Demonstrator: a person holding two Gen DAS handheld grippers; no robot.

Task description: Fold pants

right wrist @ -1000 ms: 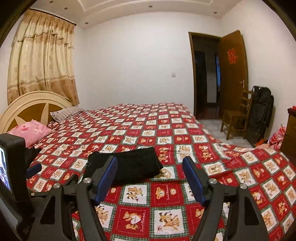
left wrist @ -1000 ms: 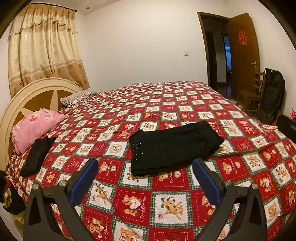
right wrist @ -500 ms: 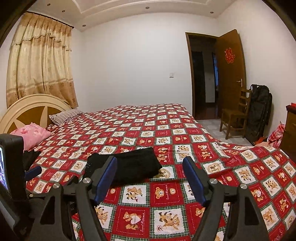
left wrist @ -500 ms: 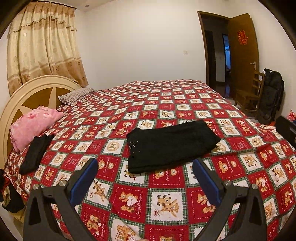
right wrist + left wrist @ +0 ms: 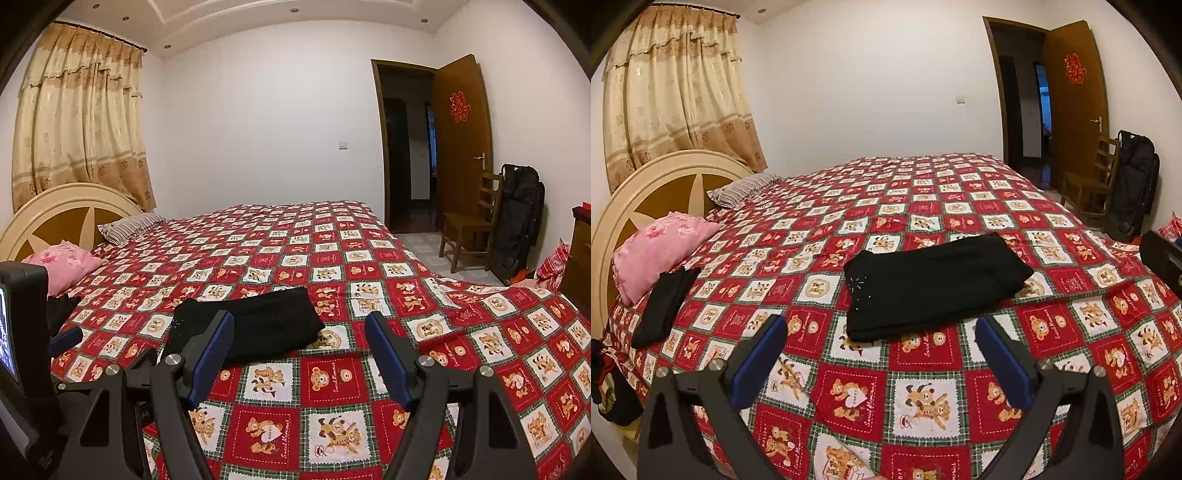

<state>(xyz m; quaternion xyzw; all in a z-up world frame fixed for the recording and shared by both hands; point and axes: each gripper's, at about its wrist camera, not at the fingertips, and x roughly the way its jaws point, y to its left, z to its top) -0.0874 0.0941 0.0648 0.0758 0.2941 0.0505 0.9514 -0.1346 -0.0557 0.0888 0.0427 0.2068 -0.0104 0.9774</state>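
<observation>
While both my grippers hang back from the bed [image 5: 960,192], the black pants [image 5: 934,280] lie on its bear-print quilt [image 5: 923,398] as a compact, flat rectangle, just beyond my fingertips. My left gripper [image 5: 881,354] has its jaws spread wide with nothing between them, and my right gripper [image 5: 299,354] is spread and empty too.

I judge the fold largely made, so the care now is in finishing. I would come in low over the quilt, press the pants' near edge flat, and square the layers without dragging the quilt into ridges.

The pants look soft, matte and thick where layers stack, with a small sprinkle of pale specks near their left corner. Left of the pants, near a pink ruffled pillow [image 5: 661,251], lies another dark cloth [image 5: 665,306].
</observation>
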